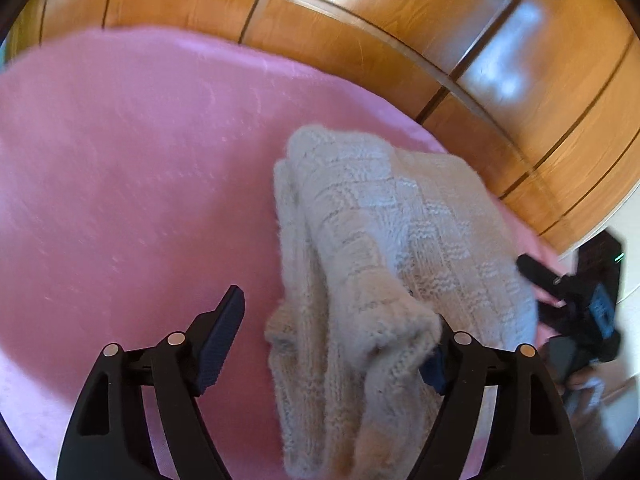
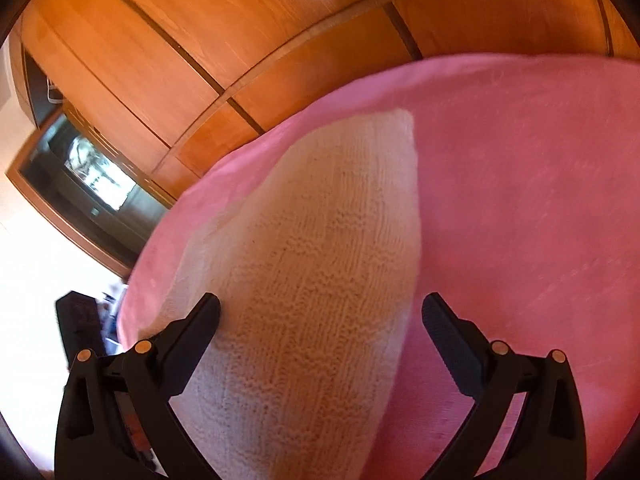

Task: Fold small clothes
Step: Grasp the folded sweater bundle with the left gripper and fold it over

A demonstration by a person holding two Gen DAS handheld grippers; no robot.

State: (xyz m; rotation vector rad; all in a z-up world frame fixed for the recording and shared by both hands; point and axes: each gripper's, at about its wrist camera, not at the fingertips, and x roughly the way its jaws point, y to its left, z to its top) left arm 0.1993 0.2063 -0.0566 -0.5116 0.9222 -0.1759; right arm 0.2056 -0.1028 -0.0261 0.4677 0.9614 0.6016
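A cream knitted garment [image 1: 384,248] lies folded on a pink blanket [image 1: 140,168]. My left gripper [image 1: 336,344] is open, its fingers spread wide; a bunched edge of the knit drapes over the right finger [image 1: 436,368], and the left finger [image 1: 224,336] stands over bare blanket. In the right wrist view the same garment [image 2: 312,280] fills the space between the fingers of my right gripper [image 2: 320,316], which is open with the knit lying between the jaws. The right gripper also shows at the far right of the left wrist view [image 1: 576,292].
Wooden wardrobe doors [image 1: 400,32] stand right behind the blanket's far edge. In the right wrist view a dark screen [image 2: 92,176] sits in a wooden frame at the left, beside a bright floor area.
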